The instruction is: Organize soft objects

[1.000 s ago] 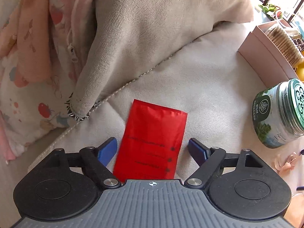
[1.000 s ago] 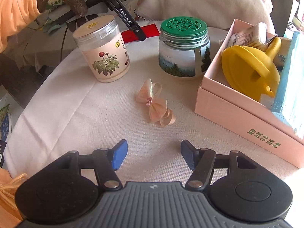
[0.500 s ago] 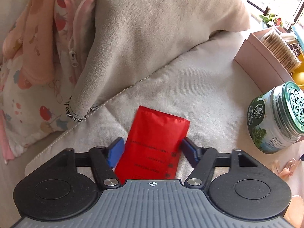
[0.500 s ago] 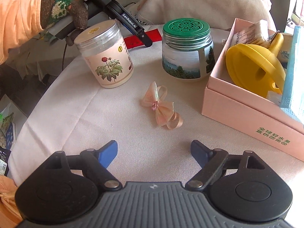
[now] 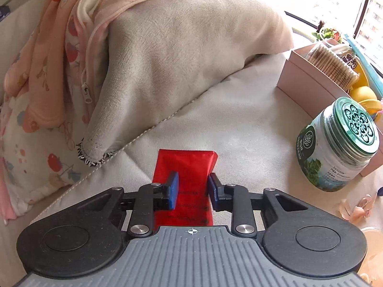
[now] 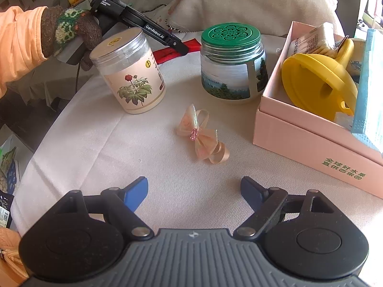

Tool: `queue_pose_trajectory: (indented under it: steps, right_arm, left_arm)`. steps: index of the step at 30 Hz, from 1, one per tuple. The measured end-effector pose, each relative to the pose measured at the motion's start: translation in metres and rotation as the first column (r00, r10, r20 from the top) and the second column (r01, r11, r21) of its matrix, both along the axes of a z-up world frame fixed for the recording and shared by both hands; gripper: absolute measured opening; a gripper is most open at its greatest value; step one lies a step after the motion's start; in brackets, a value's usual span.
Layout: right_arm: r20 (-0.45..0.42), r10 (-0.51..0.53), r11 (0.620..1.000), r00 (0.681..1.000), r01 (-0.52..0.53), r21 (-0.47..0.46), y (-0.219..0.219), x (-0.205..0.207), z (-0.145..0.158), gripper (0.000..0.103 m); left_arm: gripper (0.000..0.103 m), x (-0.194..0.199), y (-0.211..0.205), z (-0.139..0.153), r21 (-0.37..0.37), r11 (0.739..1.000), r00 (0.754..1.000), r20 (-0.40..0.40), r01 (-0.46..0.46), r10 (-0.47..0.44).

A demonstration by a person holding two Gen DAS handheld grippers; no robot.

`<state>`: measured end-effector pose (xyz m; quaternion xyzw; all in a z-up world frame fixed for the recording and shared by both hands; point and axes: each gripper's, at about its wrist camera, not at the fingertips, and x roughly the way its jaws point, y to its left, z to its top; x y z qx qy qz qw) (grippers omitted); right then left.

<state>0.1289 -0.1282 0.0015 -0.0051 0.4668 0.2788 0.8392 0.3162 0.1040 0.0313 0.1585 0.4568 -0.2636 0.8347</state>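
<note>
From your left wrist view, your left gripper (image 5: 190, 190) had just been closing on the red packet (image 5: 185, 167), and its blue pads stood against the packet's two sides, pinching it. The packet lay on the cloth-covered worktop (image 5: 239, 124), near the corner of a beige cushion (image 5: 172, 55) with pink printed clothing (image 5: 45, 76) draped at far left. At right stood a green-lidded jar (image 5: 335, 148), just in front of a pink box (image 5: 308, 83).

From your right wrist view, your right gripper (image 6: 194, 192) was spread wide with nothing between its pads, above bare cloth. A peach ribbon bow (image 6: 202, 135) lay just beyond it. Farther off stood a flower-labelled jar (image 6: 130, 71) at left and the green-lidded jar (image 6: 232, 62) at centre. At right, the pink box (image 6: 311, 148) held a yellow funnel (image 6: 318, 81). Your gloved left hand (image 6: 71, 28) held the other gripper at far left, over the red packet (image 6: 167, 53)
</note>
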Motion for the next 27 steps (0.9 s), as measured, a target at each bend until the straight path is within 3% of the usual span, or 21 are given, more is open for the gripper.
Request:
queue_pose_trajectory:
  steps: [3, 5, 12, 15, 18, 20, 23, 25, 27]
  right_arm:
    - [-0.003, -0.003, 1.0, 1.0, 0.003, 0.006, -0.001, 0.002, -0.001, 0.085]
    - [-0.002, -0.011, 1.0, 1.0, 0.011, 0.008, -0.001, 0.004, 0.0, 0.085]
    - [0.095, -0.011, 0.999, 0.995, 0.015, -0.043, 0.007, 0.003, 0.008, 0.084]
    - [0.135, 0.038, 0.998, 0.99, -0.03, -0.063, 0.015, 0.002, 0.017, 0.076]
    - [0.169, 0.067, 0.998, 0.983, -0.066, -0.009, 0.014, 0.014, 0.048, 0.074]
    - [0.191, 0.047, 0.996, 0.98, -0.06, 0.061, 0.007, 0.031, 0.079, 0.074]
    - [0.166, 0.062, 0.985, 0.984, -0.087, 0.151, 0.008, 0.069, 0.116, 0.078]
    - [0.157, 0.113, 0.982, 0.981, -0.134, 0.131, 0.028, 0.103, 0.128, 0.082]
    - [0.135, 0.172, 0.983, 0.976, -0.178, 0.035, 0.061, 0.14, 0.126, 0.082]
  left_arm:
    - [0.019, -0.001, -0.002, 0.0, 0.004, 1.0, 1.0, 0.007, 0.007, -0.007]
    - [0.005, 0.0, -0.001, 0.002, -0.006, 1.0, 1.0, -0.001, 0.006, -0.006]
    - [0.005, -0.002, 0.01, 0.012, -0.015, 1.0, 0.999, 0.032, -0.009, 0.01]
    - [0.007, -0.001, 0.028, 0.022, -0.074, 0.994, 0.996, 0.05, -0.075, 0.079]
    - [0.008, -0.008, 0.05, 0.033, -0.16, 0.979, 0.989, 0.044, -0.129, 0.138]
    - [0.01, -0.017, 0.066, 0.035, -0.229, 0.961, 0.987, 0.007, -0.154, 0.159]
    - [0.013, -0.024, 0.088, 0.025, -0.319, 0.916, 0.969, -0.126, -0.244, 0.214]
    - [0.013, -0.027, 0.1, 0.016, -0.355, 0.874, 0.941, -0.195, -0.331, 0.278]
    - [0.013, -0.03, 0.112, 0.005, -0.393, 0.818, 0.903, -0.267, -0.42, 0.336]
